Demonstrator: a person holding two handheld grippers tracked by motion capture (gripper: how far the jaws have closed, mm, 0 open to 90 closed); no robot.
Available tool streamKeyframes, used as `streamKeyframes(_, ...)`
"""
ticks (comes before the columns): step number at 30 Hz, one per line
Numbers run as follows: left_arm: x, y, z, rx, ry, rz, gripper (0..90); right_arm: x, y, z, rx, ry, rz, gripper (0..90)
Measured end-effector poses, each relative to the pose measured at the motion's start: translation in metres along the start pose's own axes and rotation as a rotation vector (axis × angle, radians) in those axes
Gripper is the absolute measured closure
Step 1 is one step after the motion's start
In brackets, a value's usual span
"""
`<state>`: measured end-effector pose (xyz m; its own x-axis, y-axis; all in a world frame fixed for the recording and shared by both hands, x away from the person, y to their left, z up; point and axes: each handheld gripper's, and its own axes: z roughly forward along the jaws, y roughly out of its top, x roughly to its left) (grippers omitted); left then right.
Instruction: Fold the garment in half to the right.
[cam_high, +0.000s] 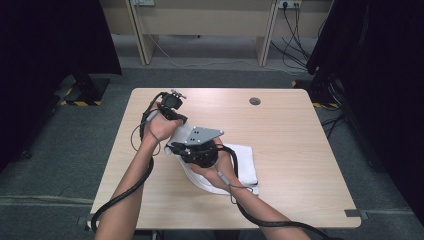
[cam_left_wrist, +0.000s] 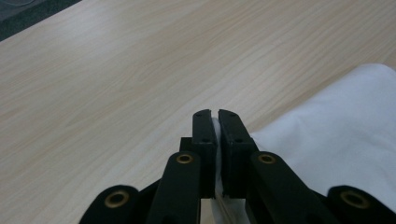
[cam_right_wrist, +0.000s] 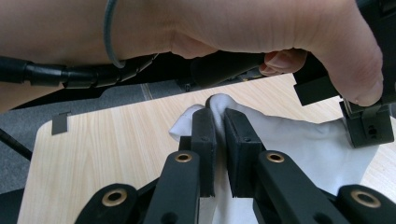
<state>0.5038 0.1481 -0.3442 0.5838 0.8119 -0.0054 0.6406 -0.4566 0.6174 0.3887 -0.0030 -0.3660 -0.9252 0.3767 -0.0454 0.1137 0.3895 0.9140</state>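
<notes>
Your left gripper sits toward the left of the wooden table, held in your left hand. In the left gripper view its jaws are pinched together on an edge of the white cloth, a thin sliver of fabric showing between the pads. Just to the right, near the table's middle, your right gripper is also clamped on the white cloth. In the right gripper view a small bunched fold pokes up between its jaws, with your left hand close above. The rest of the cloth lies partly folded on the table under and to the right of your right hand.

The risks, as I judge them: both grips hold only a narrow margin of fabric, so a sharp pull apart could slip the cloth free of one. The grippers are close together, so crossing hands could snag a cable or knock them together.
</notes>
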Motion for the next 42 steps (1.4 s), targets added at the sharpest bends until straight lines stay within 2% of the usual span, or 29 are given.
streamKeyframes(11,0.003,0.005,-0.011,-0.008,0.013,0.005,85.5,-0.001,0.009,-0.003,-0.022,0.003,-0.002,83.4)
streamKeyframes(25,0.001,0.01,-0.023,-0.011,0.033,0.03,85.5,0.001,0.019,-0.006,-0.049,0.007,-0.005,83.4)
streamKeyframes(36,-0.008,0.015,-0.026,-0.009,0.036,0.061,85.5,0.002,0.019,-0.01,-0.062,0.01,-0.007,83.5)
streamKeyframes(42,-0.017,0.018,-0.025,-0.008,0.028,0.088,85.5,0.003,0.017,-0.017,-0.069,0.011,-0.001,83.4)
